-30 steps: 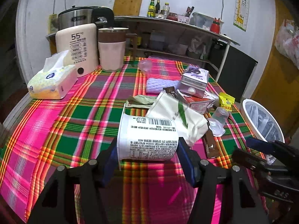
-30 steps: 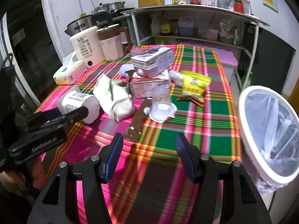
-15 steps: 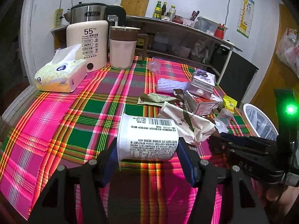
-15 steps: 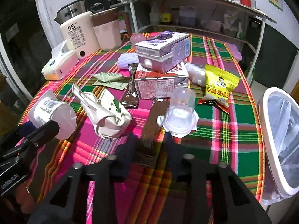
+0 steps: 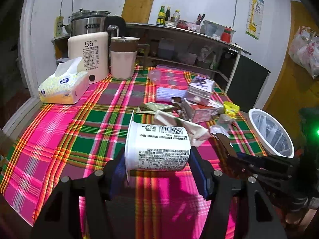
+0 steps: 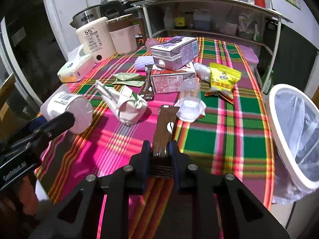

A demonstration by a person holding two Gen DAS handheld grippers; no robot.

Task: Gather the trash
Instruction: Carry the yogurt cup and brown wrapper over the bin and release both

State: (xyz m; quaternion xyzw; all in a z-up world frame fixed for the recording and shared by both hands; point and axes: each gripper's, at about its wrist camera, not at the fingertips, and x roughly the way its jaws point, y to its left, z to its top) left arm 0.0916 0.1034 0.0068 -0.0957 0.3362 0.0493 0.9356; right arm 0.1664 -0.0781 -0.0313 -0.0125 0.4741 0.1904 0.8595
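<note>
My left gripper is shut on a white paper cup with a barcode, held on its side above the plaid tablecloth; the cup also shows in the right wrist view. My right gripper is shut on the near end of a brown wrapper that lies on the cloth. A white bin lined with a clear bag stands off the table's right edge; it also shows in the left wrist view.
Loose trash lies mid-table: a crumpled white paper bag, a clear plastic cup, a yellow snack bag, a red carton and a purple carton. A tissue pack, dispenser and kettle stand at the back left.
My right gripper moved forward over the brown wrapper and closed on its near end. My left gripper still holds the cup and has risen a little.
</note>
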